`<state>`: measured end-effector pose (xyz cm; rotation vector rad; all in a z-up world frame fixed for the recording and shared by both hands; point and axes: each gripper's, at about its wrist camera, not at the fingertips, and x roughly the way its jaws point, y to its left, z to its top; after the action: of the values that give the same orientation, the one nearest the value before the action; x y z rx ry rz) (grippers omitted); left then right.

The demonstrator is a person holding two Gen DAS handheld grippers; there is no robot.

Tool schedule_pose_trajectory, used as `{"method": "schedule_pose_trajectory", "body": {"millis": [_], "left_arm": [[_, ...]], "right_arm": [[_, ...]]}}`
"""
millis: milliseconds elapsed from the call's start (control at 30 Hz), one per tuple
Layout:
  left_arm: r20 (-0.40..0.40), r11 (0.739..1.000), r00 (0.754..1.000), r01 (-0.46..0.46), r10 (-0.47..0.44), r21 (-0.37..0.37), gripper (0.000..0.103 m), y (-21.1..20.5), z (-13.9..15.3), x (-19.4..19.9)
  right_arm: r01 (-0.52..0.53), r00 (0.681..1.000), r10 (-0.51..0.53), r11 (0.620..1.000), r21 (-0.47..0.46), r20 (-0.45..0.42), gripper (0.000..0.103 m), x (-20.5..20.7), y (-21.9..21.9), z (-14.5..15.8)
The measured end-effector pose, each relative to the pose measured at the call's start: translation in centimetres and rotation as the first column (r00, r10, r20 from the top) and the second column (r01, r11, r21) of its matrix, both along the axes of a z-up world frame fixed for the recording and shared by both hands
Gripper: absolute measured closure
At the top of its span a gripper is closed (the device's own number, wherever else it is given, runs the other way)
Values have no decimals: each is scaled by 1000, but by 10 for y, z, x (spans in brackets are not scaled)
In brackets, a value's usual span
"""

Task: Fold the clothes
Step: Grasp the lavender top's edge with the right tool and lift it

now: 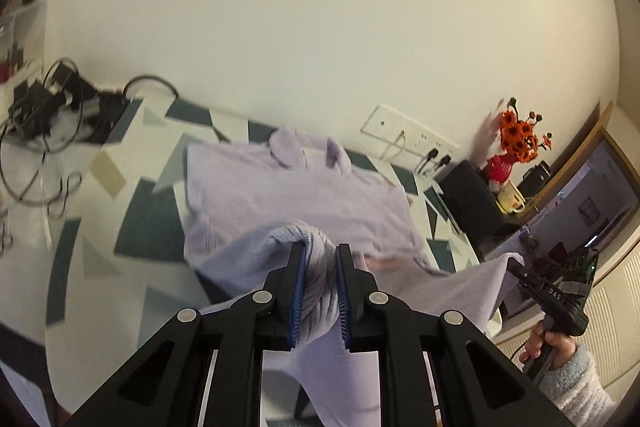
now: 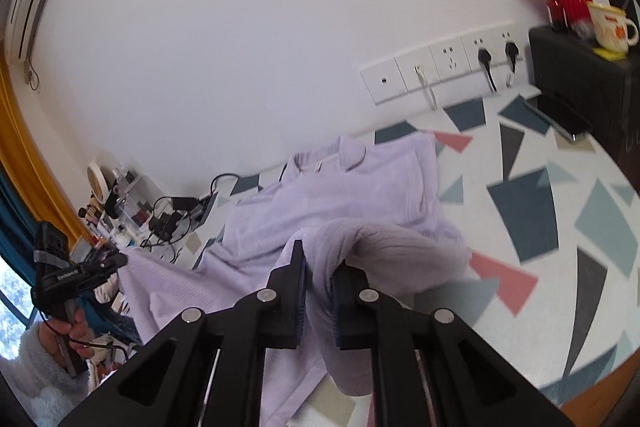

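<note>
Lilac knit top, centre frame: soft, light, limp, drapes. Left gripper and right gripper each clamp bunched ribbed hem; hem corners best hold.

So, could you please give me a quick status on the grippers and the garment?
Left gripper shut on shirt hem. Right gripper shut on hem too. Collar end flat on table. Nothing in the way.
</note>
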<state>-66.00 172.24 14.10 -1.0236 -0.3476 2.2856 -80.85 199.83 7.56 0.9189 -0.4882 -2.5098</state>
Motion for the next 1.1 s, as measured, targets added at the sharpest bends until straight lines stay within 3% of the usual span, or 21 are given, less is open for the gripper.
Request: {"method": "schedule_pose_trajectory", "body": {"millis": [33, 267, 333, 433, 500, 567, 700, 833, 867, 900, 967, 1100], "left_arm": [[-15, 1000, 1000, -15, 15, 1, 99, 0, 6, -9], [-56, 991, 990, -131, 129, -32, 99, 9, 26, -96], [-13, 988, 991, -132, 132, -80, 99, 15, 13, -117], [83, 984, 988, -118, 130, -134, 96, 13, -13, -129], [133, 980, 983, -107, 130, -169, 85, 5, -33, -126], [194, 976, 970, -106, 143, -191, 77, -11, -54, -112], [349, 983, 928, -76, 131, -166, 76, -39, -96, -74], [433, 1000, 901, -21, 23, -8, 74, -51, -115, -34], [432, 1000, 902, -2, -3, 10, 64, -51, -116, -27], [428, 1000, 903, 18, -26, 23, 45, -50, -118, -21], [402, 998, 915, 56, -47, -9, 25, -44, -119, -17], [379, 990, 921, 123, -88, -69, 25, -30, -127, -14]], "right_arm": [[3, 1000, -3, 1000, 5, -10, 93, -9, -1, 5], [-38, 998, 40, 998, 49, -40, 94, -98, -5, 19], [-69, 997, 71, 995, 74, -21, 94, -132, -12, 11], [-134, 987, 124, 987, 92, 103, 93, -180, -15, -20], [-157, 977, 142, 984, 87, 159, 93, -192, -14, -38], [-156, 968, 143, 986, 50, 204, 93, -195, -9, -56], [-105, 967, 106, 994, -17, 231, 93, -176, 9, -70], [-41, 966, 50, 998, -38, 255, 93, -147, 29, -79], [-28, 964, 37, 999, -38, 263, 93, -139, 32, -80], [-17, 963, 26, 999, -35, 270, 93, -133, 34, -82], [-1, 961, 9, 1000, -28, 275, 93, -120, 36, -83], [27, 963, -24, 1000, -6, 270, 93, -94, 33, -81]]}}
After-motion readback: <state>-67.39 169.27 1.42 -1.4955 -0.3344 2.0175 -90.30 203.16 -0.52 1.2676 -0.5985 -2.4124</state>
